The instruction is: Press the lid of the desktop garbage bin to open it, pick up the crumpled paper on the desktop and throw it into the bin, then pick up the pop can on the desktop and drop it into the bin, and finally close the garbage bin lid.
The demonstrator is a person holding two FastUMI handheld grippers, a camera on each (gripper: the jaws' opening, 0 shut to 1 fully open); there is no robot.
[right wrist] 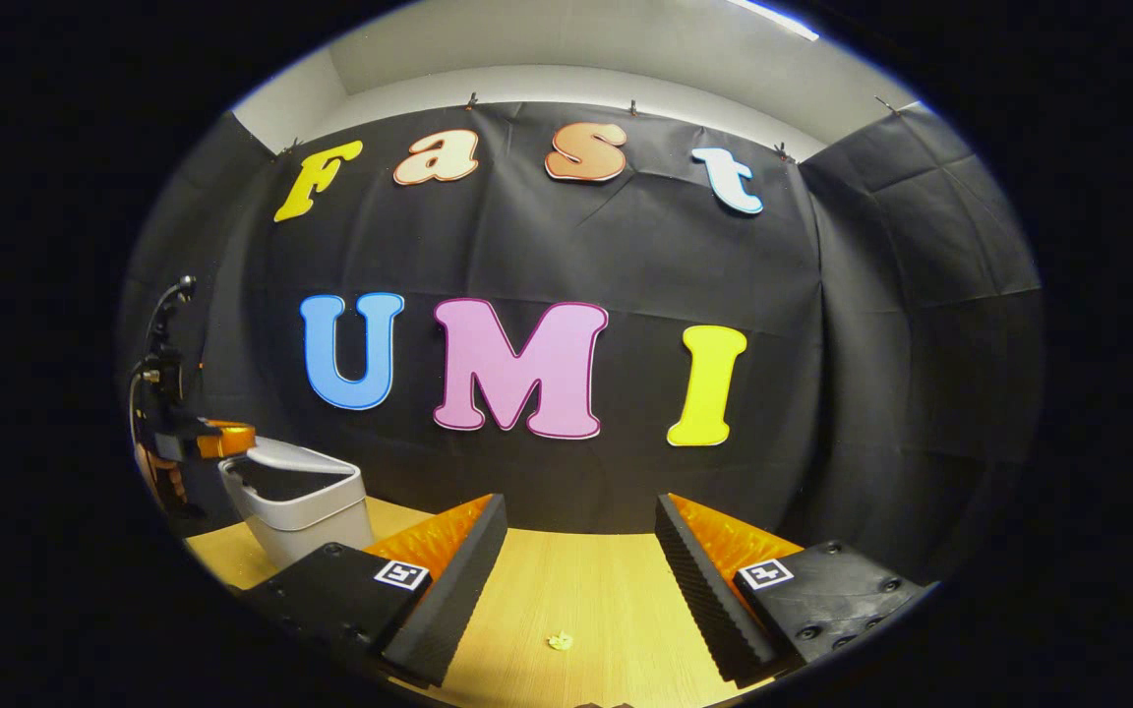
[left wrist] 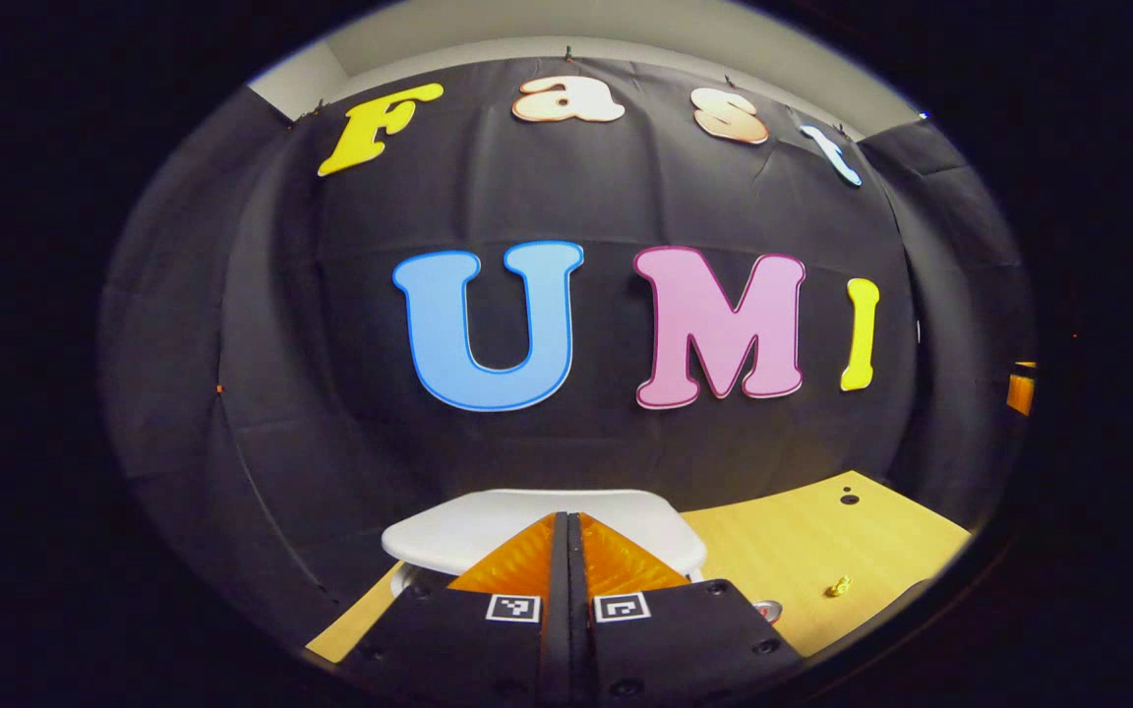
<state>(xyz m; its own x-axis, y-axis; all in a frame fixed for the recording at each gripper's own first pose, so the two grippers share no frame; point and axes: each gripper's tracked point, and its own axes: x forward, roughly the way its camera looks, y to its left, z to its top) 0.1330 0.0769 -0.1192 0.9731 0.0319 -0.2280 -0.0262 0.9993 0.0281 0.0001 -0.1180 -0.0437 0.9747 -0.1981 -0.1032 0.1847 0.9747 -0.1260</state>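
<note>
The left gripper (left wrist: 567, 541), fingers pressed together, sits over the white plastic bin lid (left wrist: 468, 531). In the right gripper view, the rounded grey-white bin (right wrist: 301, 501) (lid slightly ajar) stands left of the spread right gripper (right wrist: 581, 551); a small yellowish paper crumple (right wrist: 560, 641) lies between its fingers.

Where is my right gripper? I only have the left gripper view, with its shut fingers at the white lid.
Observer: The right gripper is open above the table, off to the right of the bin.
Operator: Is the paper near it?
Observer: Yes. The crumpled paper lies on the table, in line with the gap between its fingers.
Operator: Is the lid open?
Observer: Seen from that side, a dark gap shows under the lid, where the left gripper meets its edge.
</note>
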